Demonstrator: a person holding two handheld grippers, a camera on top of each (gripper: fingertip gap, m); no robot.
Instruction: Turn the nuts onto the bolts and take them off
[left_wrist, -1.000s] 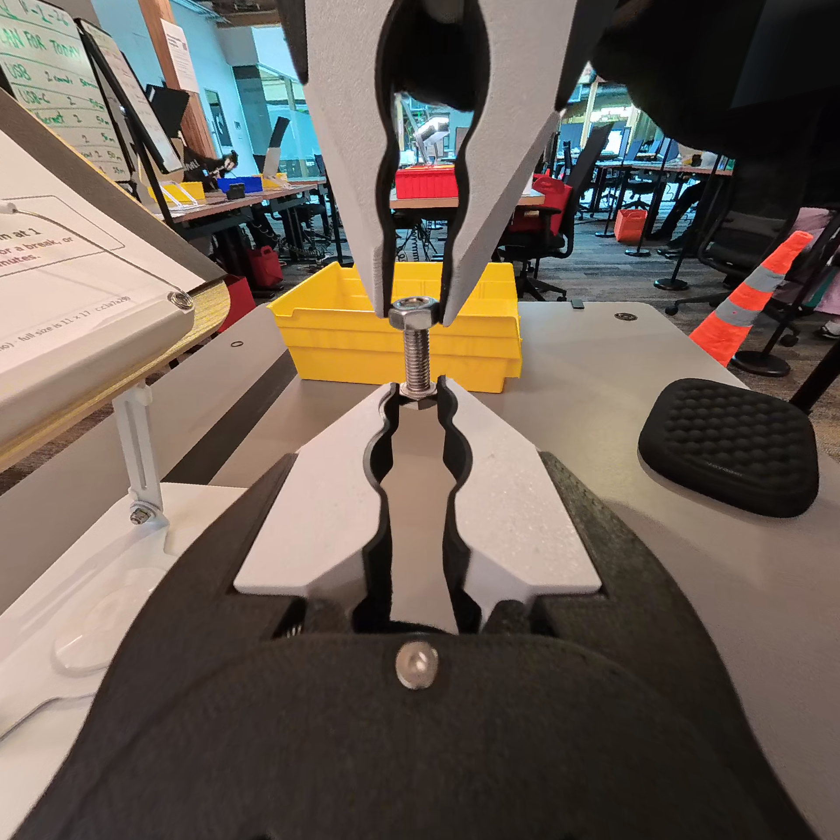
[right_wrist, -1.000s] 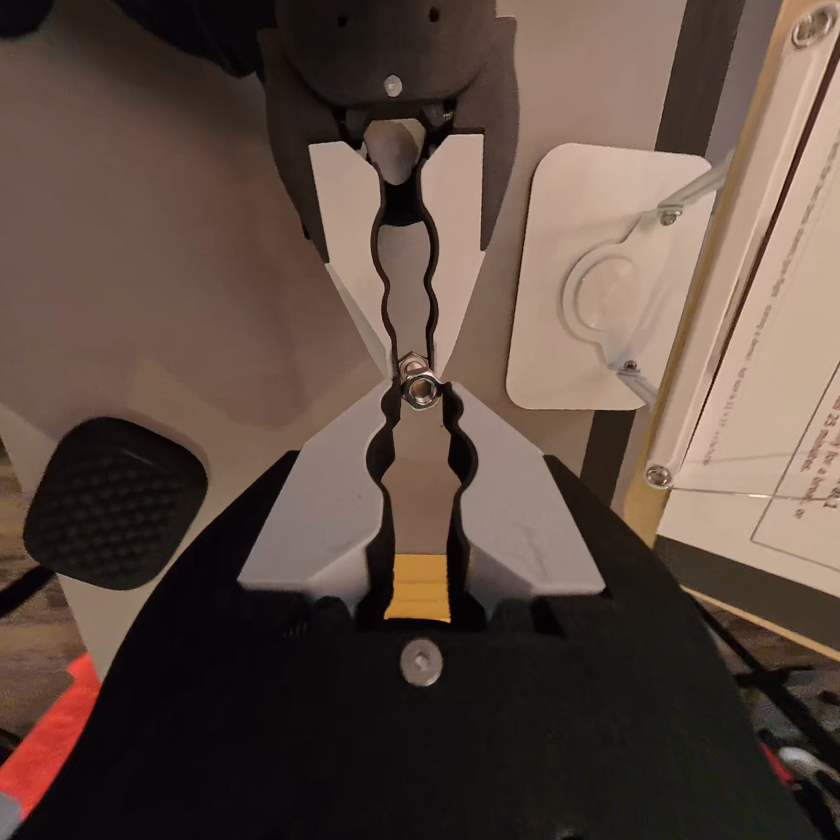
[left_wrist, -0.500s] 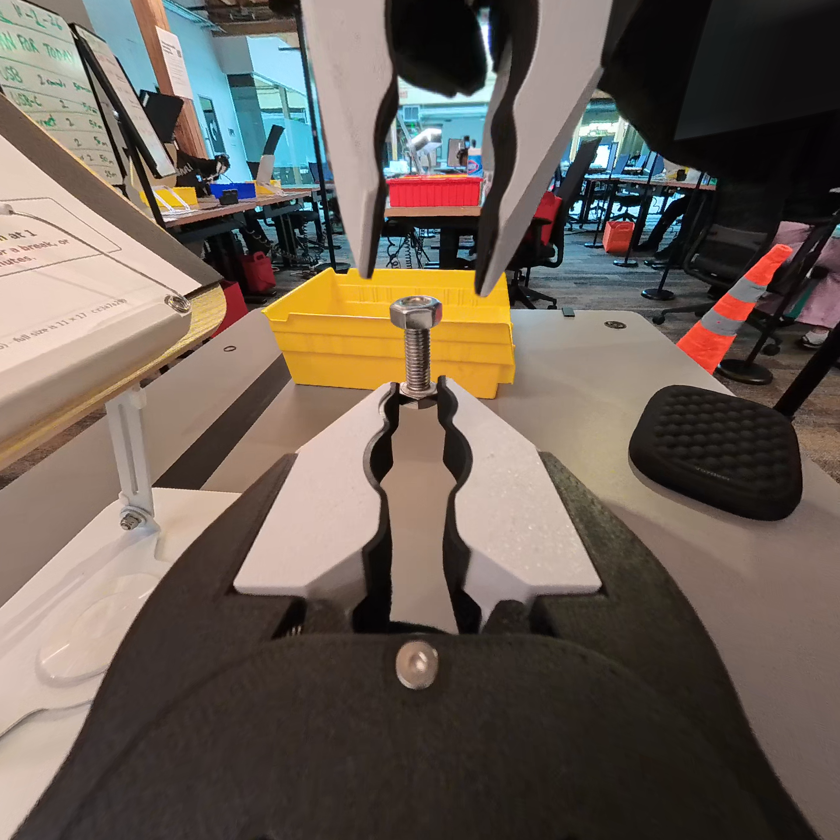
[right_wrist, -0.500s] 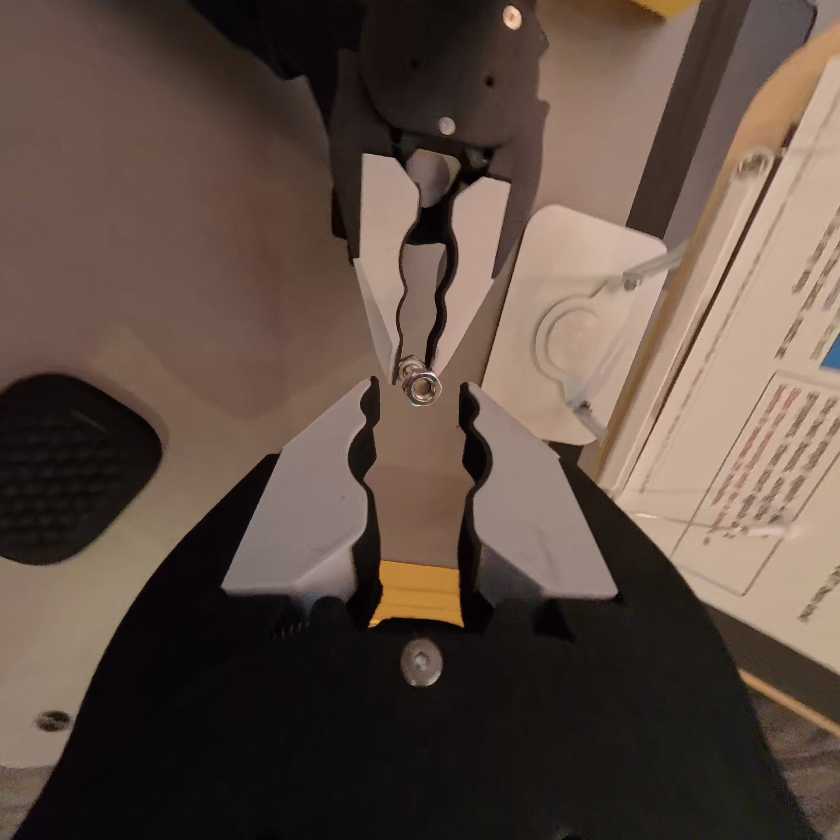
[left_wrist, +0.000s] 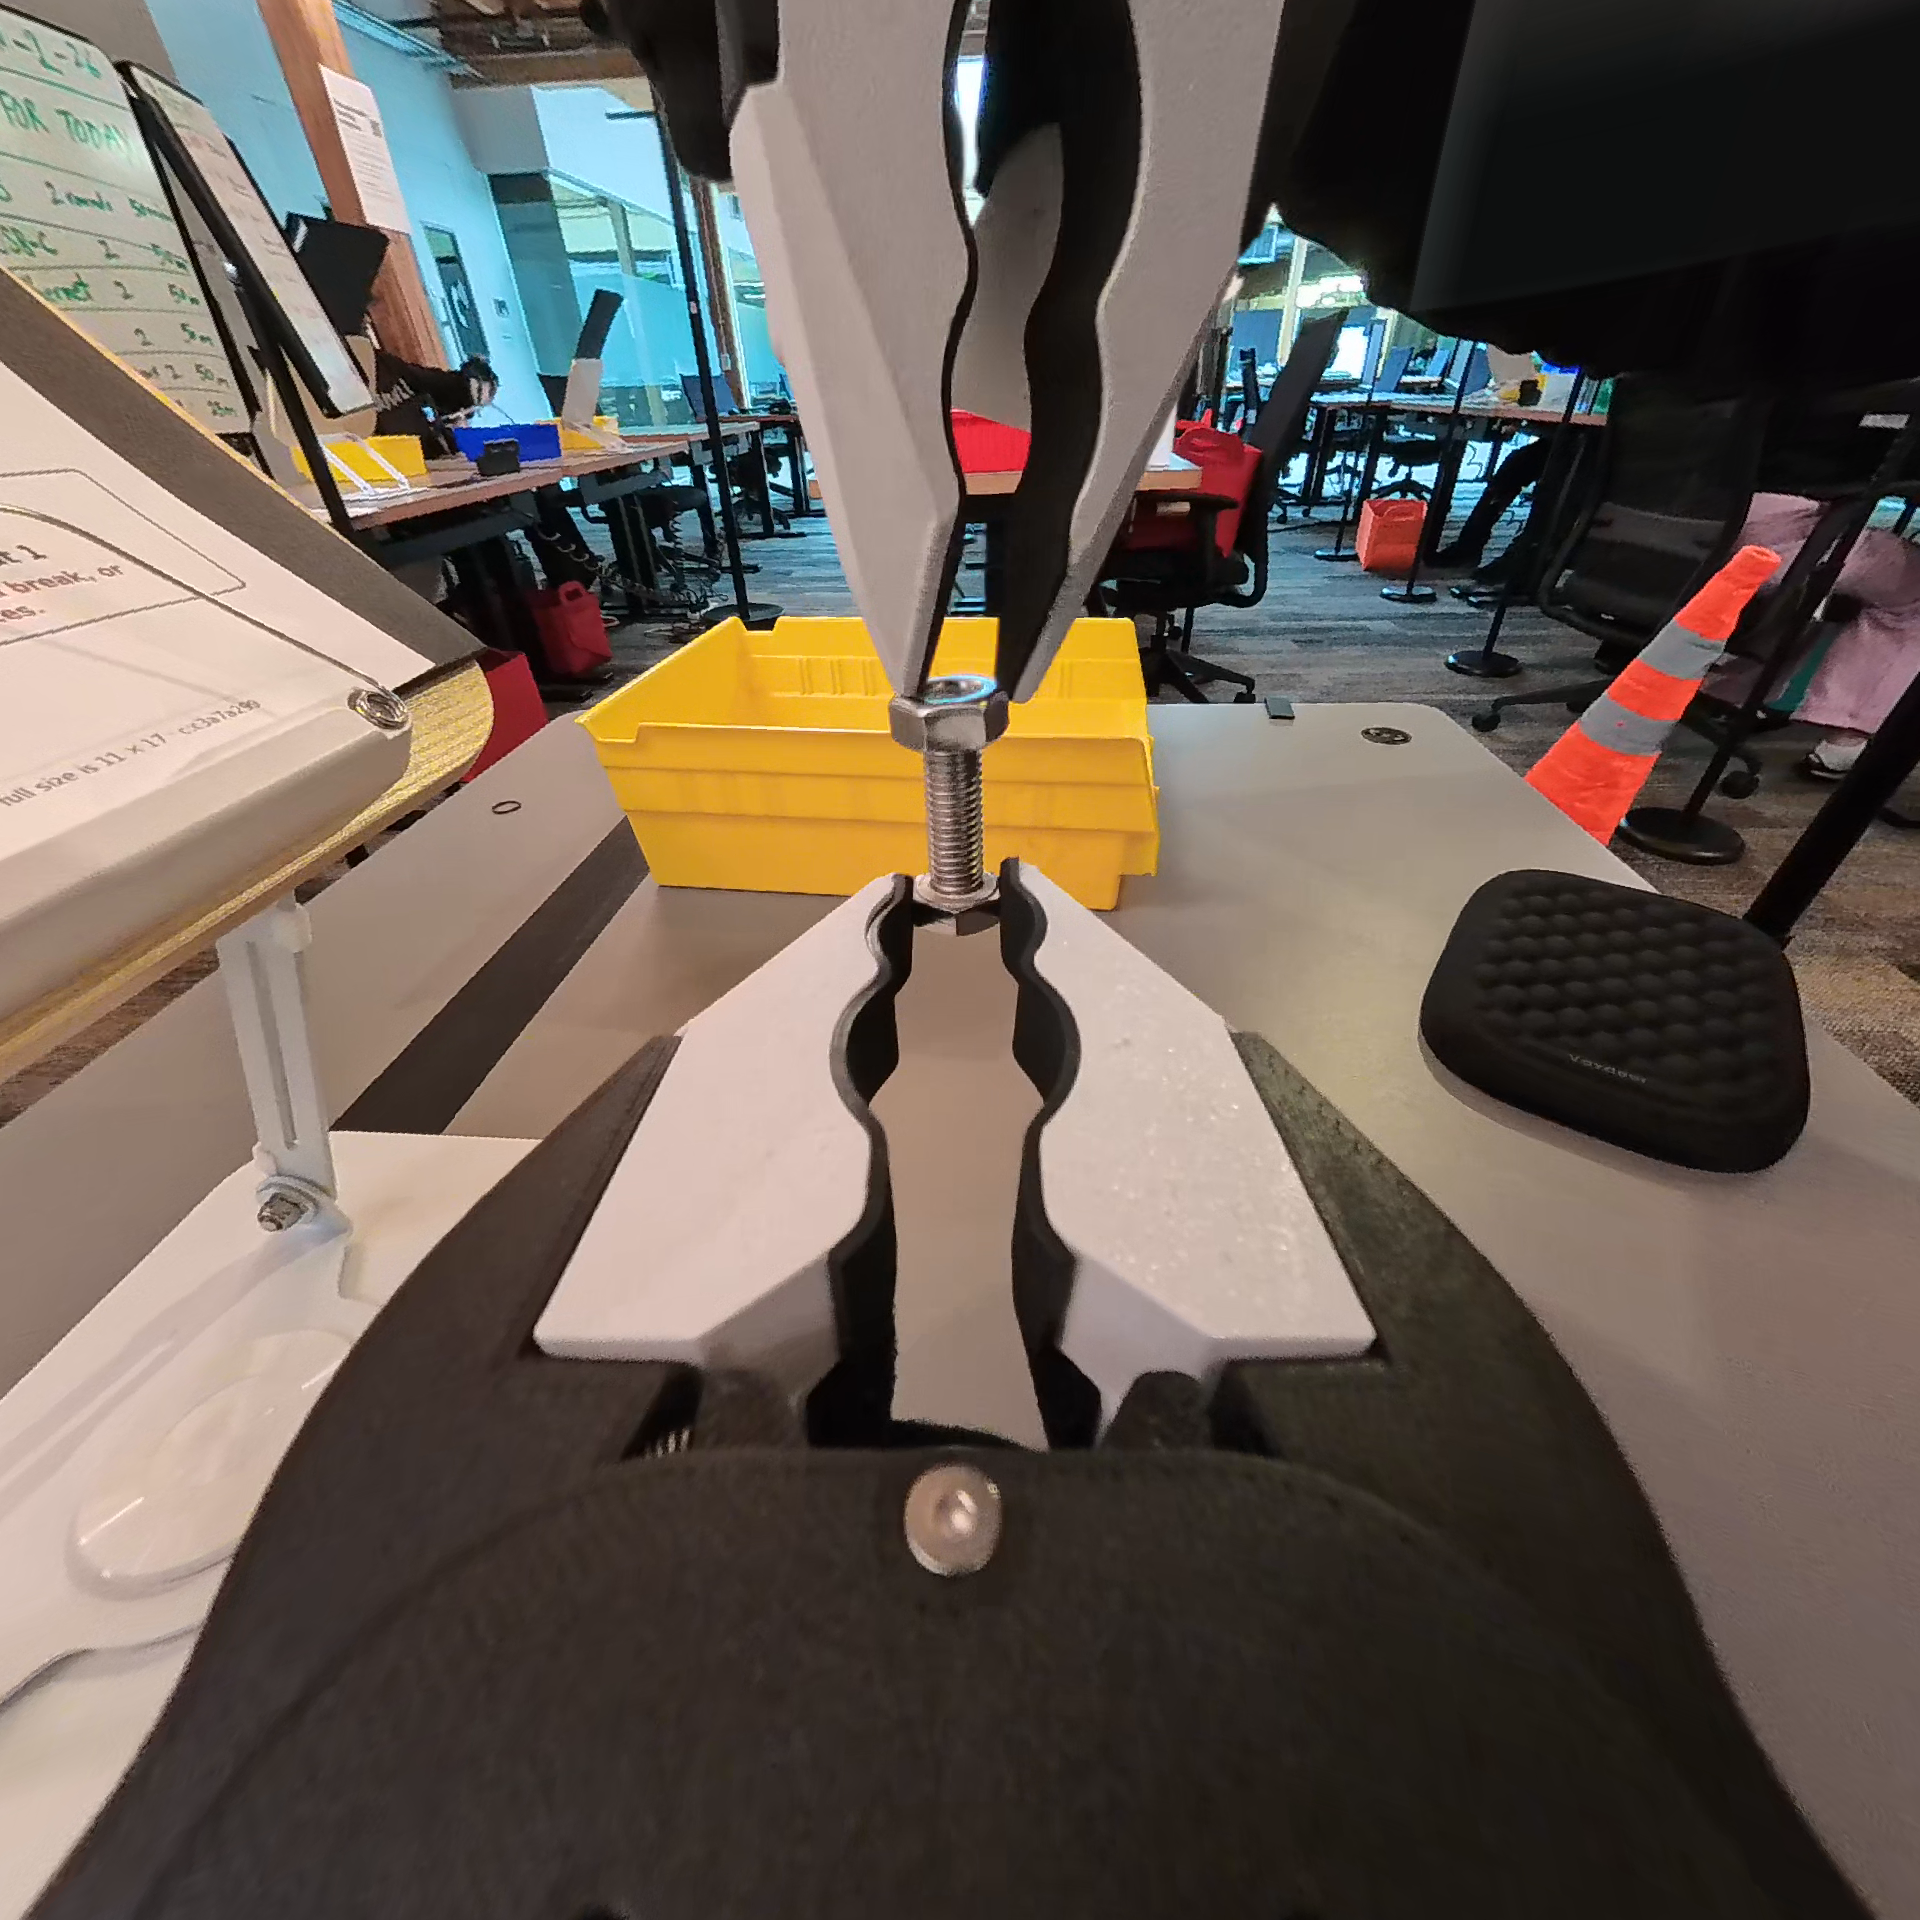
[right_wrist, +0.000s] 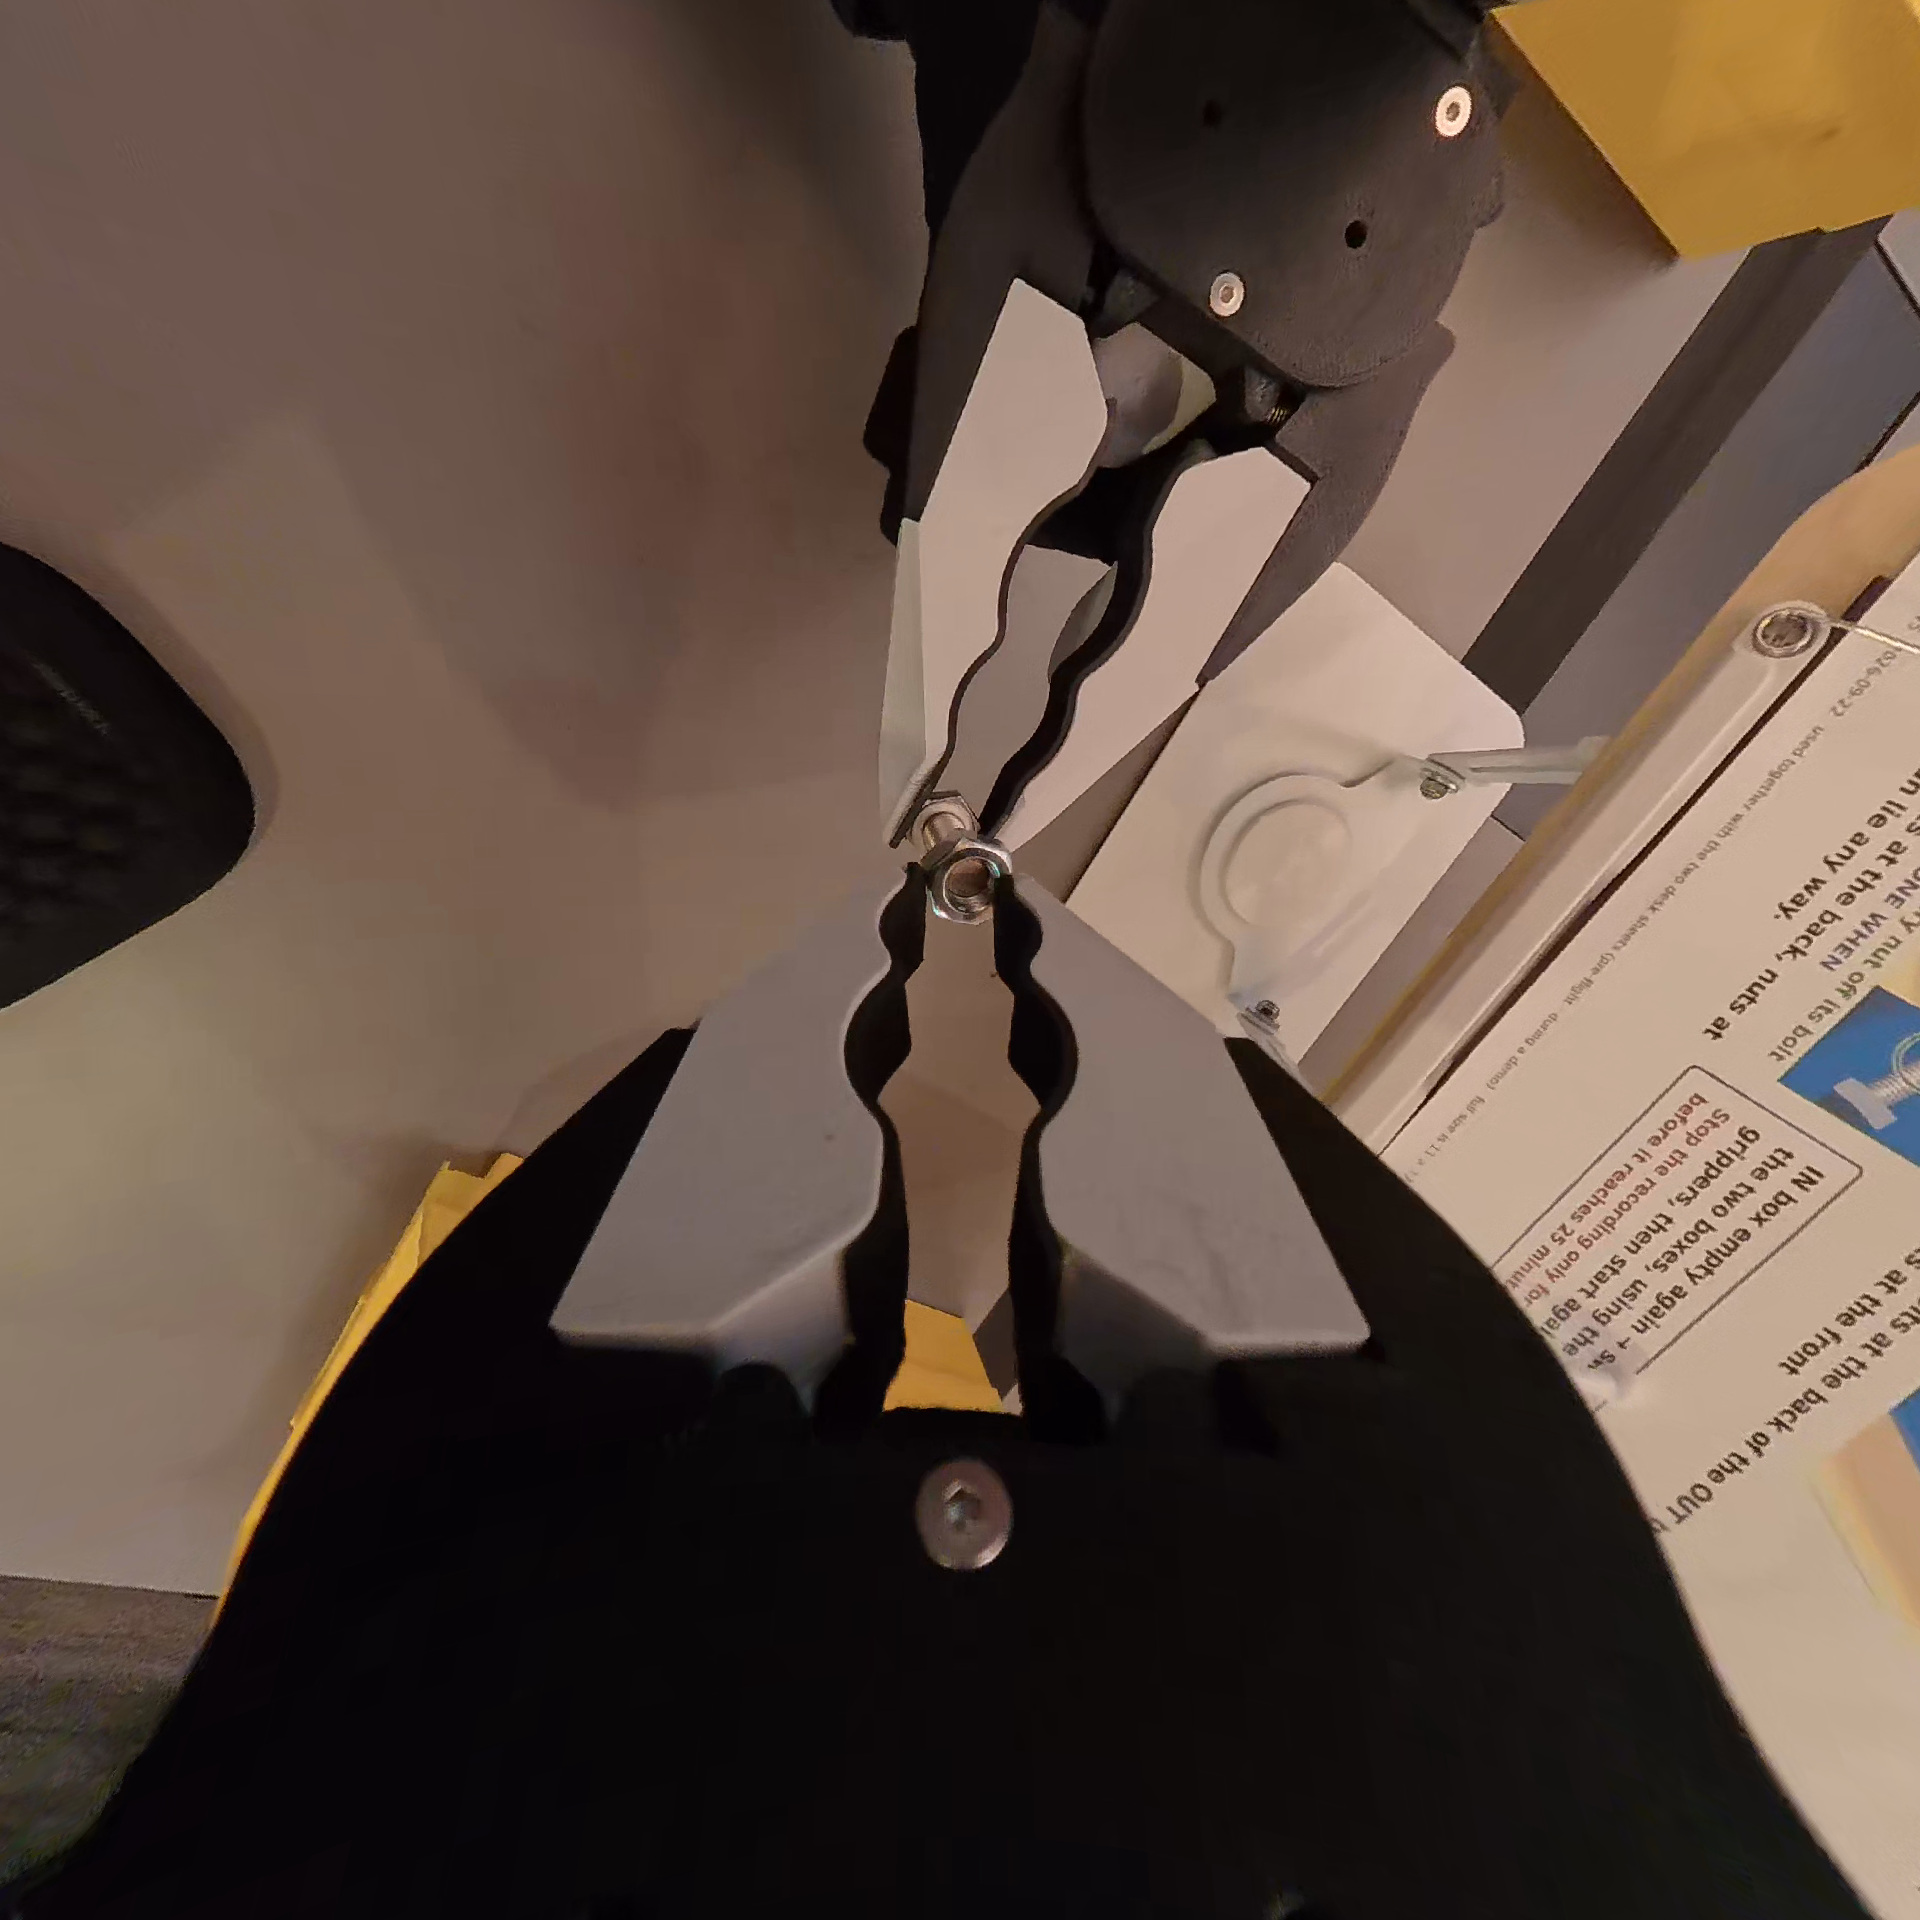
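bolt head (left_wrist: 954, 916): hidden between the left tool's (left_wrist: 954, 894) tips
yellow bin (left_wrist: 790, 790): contents out of sight
black pad (right_wrist: 94, 769): cut by the right wrist view's left edge
right tool's (left_wrist: 961, 681) body: cut off at the top edge

A yellow plastic bin (left_wrist: 883, 769) is sitting on the grey table (left_wrist: 1299, 894), near its far edge. A black dimpled pad (left_wrist: 1616, 1018) is lying to the right of the bin, well apart from it. At the left, a white printed instruction sheet (left_wrist: 156, 665) is leaning tilted on a wooden board, propped by a white bracket (left_wrist: 281, 1070) bolted to a white base plate (right_wrist: 1299, 821). Beyond the table an orange traffic cone (left_wrist: 1662, 696) is standing on the carpet — office desks, chairs and a red bin (left_wrist: 987, 447) are filling the background.
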